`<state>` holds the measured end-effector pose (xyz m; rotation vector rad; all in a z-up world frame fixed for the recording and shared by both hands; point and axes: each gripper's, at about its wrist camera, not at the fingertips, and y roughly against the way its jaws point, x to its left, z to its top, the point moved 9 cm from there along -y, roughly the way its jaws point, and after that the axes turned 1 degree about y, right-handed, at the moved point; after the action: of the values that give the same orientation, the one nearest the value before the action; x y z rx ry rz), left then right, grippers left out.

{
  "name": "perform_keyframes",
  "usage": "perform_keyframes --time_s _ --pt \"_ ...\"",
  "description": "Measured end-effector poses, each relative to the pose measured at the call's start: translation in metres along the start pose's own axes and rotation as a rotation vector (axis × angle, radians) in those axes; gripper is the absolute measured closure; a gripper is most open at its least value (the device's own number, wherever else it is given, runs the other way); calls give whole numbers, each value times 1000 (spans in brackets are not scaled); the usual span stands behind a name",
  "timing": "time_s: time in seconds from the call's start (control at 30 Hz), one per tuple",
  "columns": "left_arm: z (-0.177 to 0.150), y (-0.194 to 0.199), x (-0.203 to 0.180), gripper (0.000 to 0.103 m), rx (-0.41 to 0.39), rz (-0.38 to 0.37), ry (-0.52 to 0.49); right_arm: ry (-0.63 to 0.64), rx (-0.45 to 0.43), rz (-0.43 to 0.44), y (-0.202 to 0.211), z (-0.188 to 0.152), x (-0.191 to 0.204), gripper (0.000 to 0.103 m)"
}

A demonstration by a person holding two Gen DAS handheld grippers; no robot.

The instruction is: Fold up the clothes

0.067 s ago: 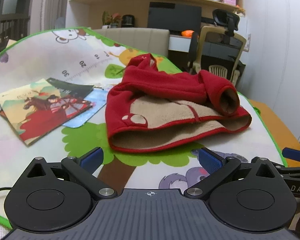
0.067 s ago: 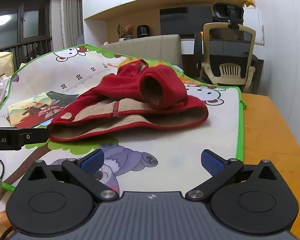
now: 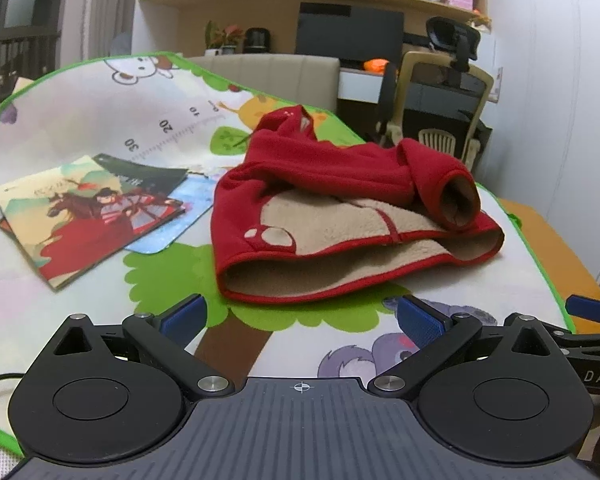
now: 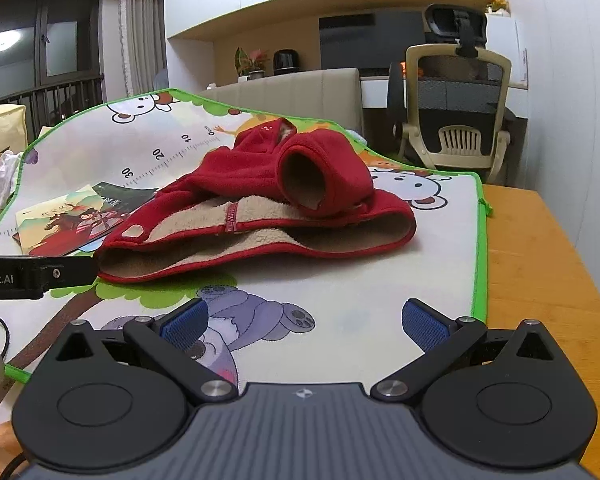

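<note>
Red fleece jacket (image 3: pixel 340 184): small, red outside, beige pile lining, red zipper strip down the open front. Lies crumpled in the middle of the play mat, hem gaping toward both cameras, one sleeve rolled across the top with its cuff opening showing. Not held by either tool.

Left gripper (image 3: pixel 302 318): blue-padded fingers (image 3: pixel 184 316) spread wide, nothing between them. Poised low over the near edge of the mat, just short of the jacket's hem. In the right wrist view its black body (image 4: pixel 36 274) shows at the left edge, close beside the jacket's left corner; contact cannot be judged.

Right gripper (image 4: pixel 304 322): fingers likewise spread wide and empty, above the mat's purple bear print, nearer the mat's right side and apart from the jacket. One of its blue pads (image 3: pixel 590 309) appears at the right edge of the left wrist view.

Play mat (image 3: pixel 80 100): cartoon-printed, green-edged, with a numbered ruler strip; covers most of an orange-brown wooden table (image 4: pixel 540 260).

Picture books (image 3: pixel 84 208): a small overlapping stack, flat on the mat left of the jacket, apart from it.

Office chair (image 4: pixel 458 108): beige frame, mesh back, behind the table.
</note>
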<state>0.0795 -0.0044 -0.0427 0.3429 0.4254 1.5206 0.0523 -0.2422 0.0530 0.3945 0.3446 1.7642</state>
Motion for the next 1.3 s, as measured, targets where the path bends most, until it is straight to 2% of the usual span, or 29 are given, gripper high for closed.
perform_keyframes --time_s 0.13,0.37,1.3 --pt "-3 -6 1 0 26 -8 19 7 0 8 -2 1 0 0" --pt "-3 -5 3 0 28 -6 31 45 -7 8 1 3 9 0" --pt "-9 -10 0 0 62 -16 18 6 16 4 -3 3 2 0"
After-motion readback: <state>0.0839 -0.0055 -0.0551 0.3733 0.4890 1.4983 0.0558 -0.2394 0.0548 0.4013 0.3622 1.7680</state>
